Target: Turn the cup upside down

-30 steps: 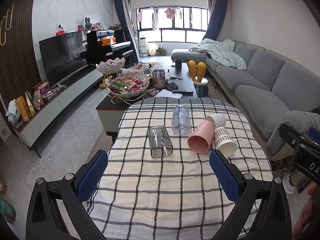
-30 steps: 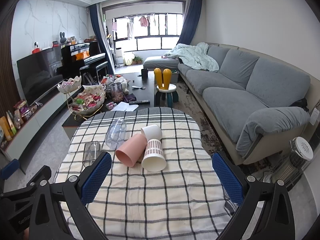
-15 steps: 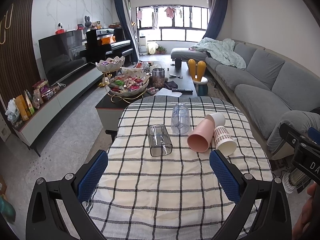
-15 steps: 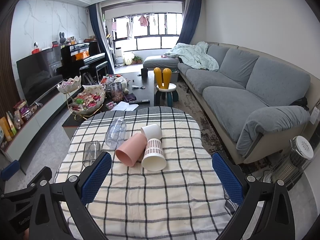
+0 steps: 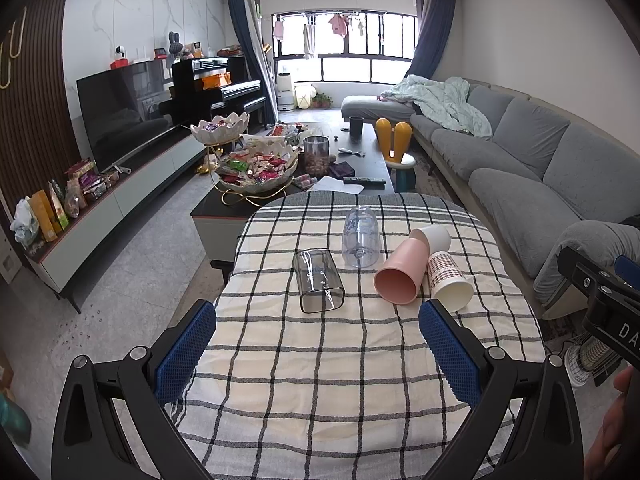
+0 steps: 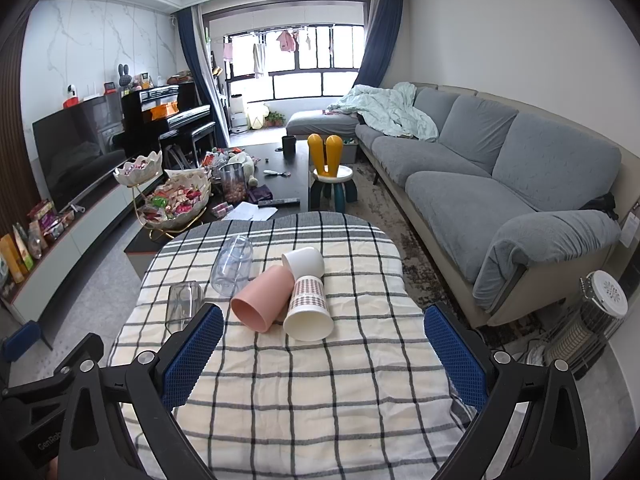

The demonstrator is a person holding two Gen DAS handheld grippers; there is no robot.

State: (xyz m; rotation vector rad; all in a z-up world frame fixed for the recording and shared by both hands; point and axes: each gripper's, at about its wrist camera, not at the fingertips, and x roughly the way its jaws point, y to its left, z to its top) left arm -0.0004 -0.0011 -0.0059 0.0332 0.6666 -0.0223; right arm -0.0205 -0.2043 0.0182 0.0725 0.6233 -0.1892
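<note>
1. left gripper (image 5: pixel 318 338) & right gripper (image 6: pixel 324 344): jaws wide apart, holding nothing, above near end of checked counter (image 5: pixel 320 380).
2. five cups lying on sides mid-counter: square clear cup (image 5: pixel 318 286), round clear cup (image 5: pixel 360 236), pink cup (image 5: pixel 400 276), patterned paper cup (image 5: pixel 448 282), white cup (image 5: pixel 434 236).
3. pink, patterned & white touching in a cluster; clear ones just left.
</note>
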